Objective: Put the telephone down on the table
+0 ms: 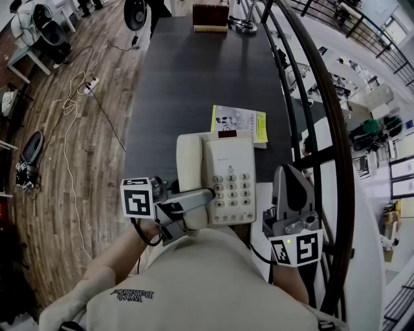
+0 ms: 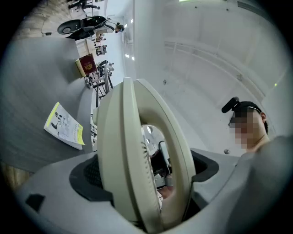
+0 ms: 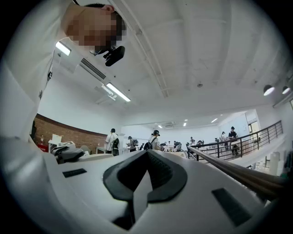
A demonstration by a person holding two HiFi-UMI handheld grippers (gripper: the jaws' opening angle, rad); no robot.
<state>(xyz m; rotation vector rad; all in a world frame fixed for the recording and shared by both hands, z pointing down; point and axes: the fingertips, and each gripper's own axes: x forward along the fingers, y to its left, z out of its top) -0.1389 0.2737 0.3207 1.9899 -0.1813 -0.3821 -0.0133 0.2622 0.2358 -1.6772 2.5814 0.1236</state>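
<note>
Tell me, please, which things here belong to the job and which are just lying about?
Job: telephone, left gripper clamped on it, dark table.
Lying about: yellow-edged booklet, dark red box at the far end, white power strip.

I see a cream telephone [image 1: 223, 171] with grey keys, dark charcoal table [image 1: 187, 71], yellow-and-white booklet [image 1: 240, 121], my grey left gripper [image 1: 197, 203] and right gripper [image 1: 289, 173] with black-and-white square markers, brown plank floor [image 1: 65, 161]
</note>
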